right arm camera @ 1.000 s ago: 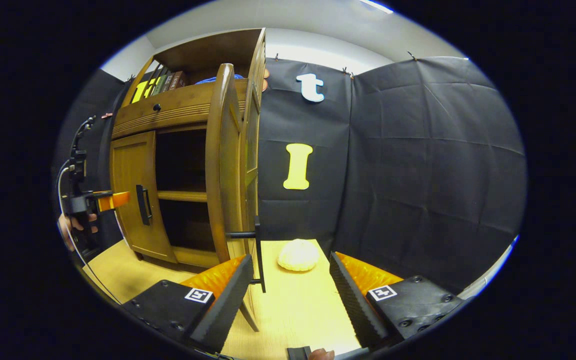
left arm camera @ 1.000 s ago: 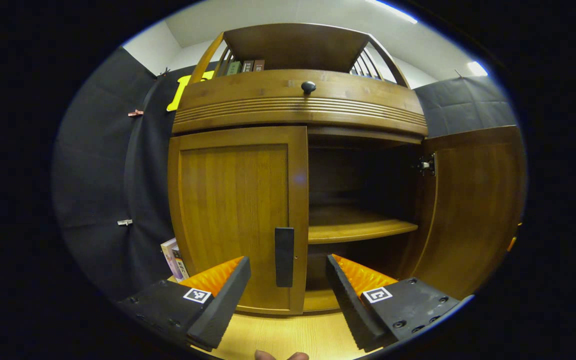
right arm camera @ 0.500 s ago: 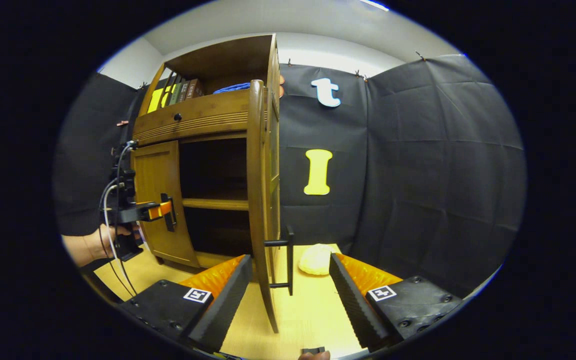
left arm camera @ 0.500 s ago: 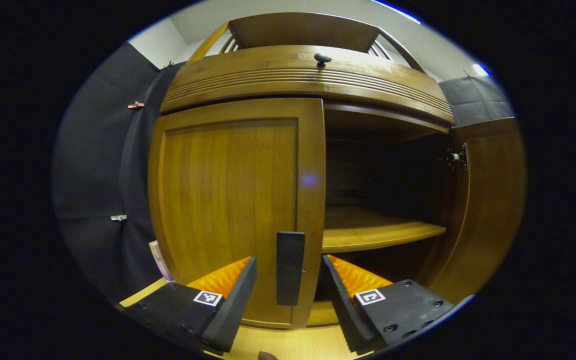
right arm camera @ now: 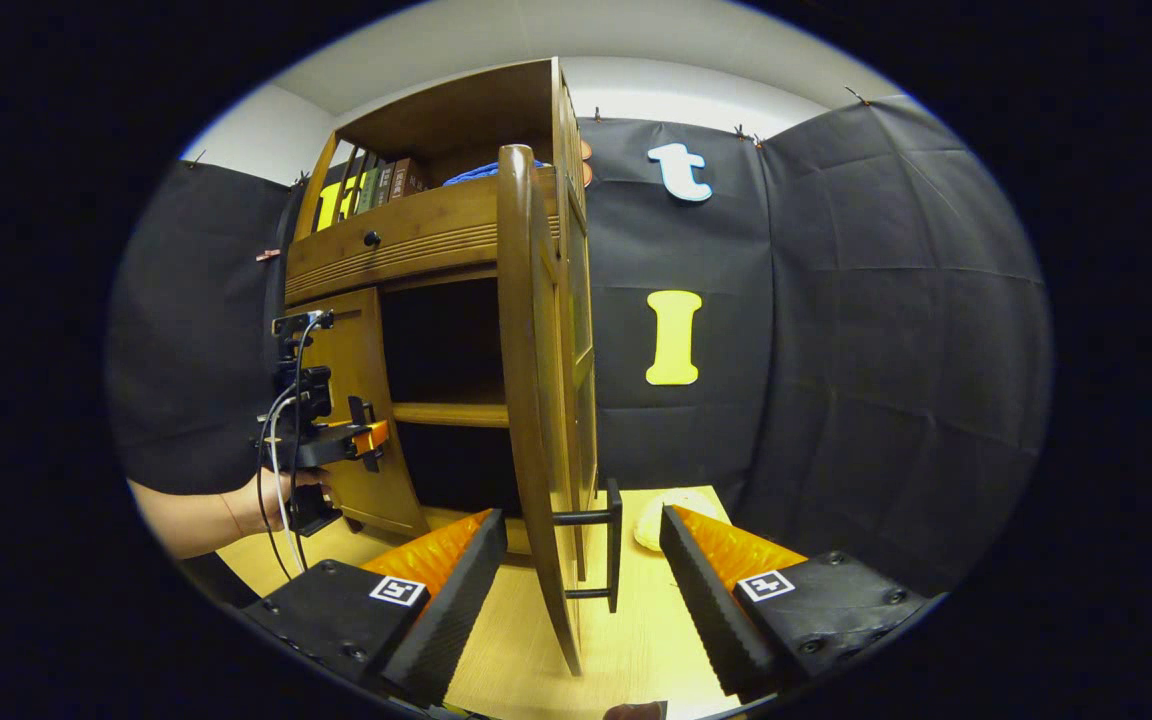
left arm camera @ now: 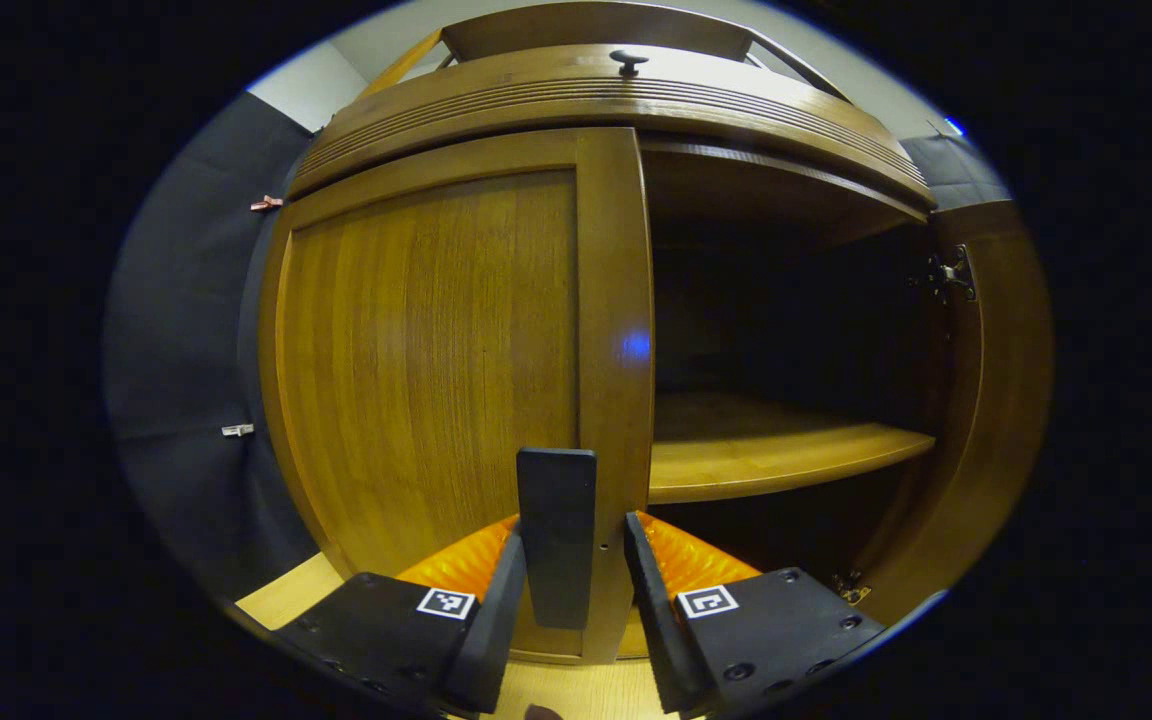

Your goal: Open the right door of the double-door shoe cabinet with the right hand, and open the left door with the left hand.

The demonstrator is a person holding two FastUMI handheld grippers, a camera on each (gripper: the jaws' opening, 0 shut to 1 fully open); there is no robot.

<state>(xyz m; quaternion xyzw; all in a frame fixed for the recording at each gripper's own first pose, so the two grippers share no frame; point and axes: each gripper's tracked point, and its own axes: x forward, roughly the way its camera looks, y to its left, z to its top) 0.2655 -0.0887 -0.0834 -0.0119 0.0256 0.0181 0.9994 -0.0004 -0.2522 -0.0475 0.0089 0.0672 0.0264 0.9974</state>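
Cabinet [left arm camera: 496, 330]: wooden, two doors, standing on a pale wood bench [right arm camera: 626, 640] against the black cloth wall [right arm camera: 886, 330]. Left door [left arm camera: 426, 370]: closed, with a dark vertical handle [left arm camera: 556, 535] near its inner edge. Right door [right arm camera: 531, 400]: swung wide, seen edge-on in the right gripper view, its handle [right arm camera: 611, 545] projecting on two posts. Interior: dark, one shelf [left arm camera: 766, 460] across the middle; a hinge [left arm camera: 951, 272] at the upper right. Above the doors: a ribbed drawer front with a round knob [left arm camera: 628, 60], and an open top shelf holding books [right arm camera: 376, 185] and something blue [right arm camera: 481, 172]. Left gripper [left arm camera: 564, 580]: at the left door, jaws apart with the handle between them and a narrow gap on either side; whether either finger touches it I cannot tell. In the right gripper view the same tool [right arm camera: 331, 440] is level with that handle, held by a hand [right arm camera: 286, 490] with a bare forearm, and cables hang from it. Right gripper [right arm camera: 584, 560]: jaws wide apart, gripping nothing; the open door's edge and handle lie in line between its fingers, farther off. Also on the bench: a pale rounded thing [right arm camera: 661, 515], just beyond the right door, partly hidden.
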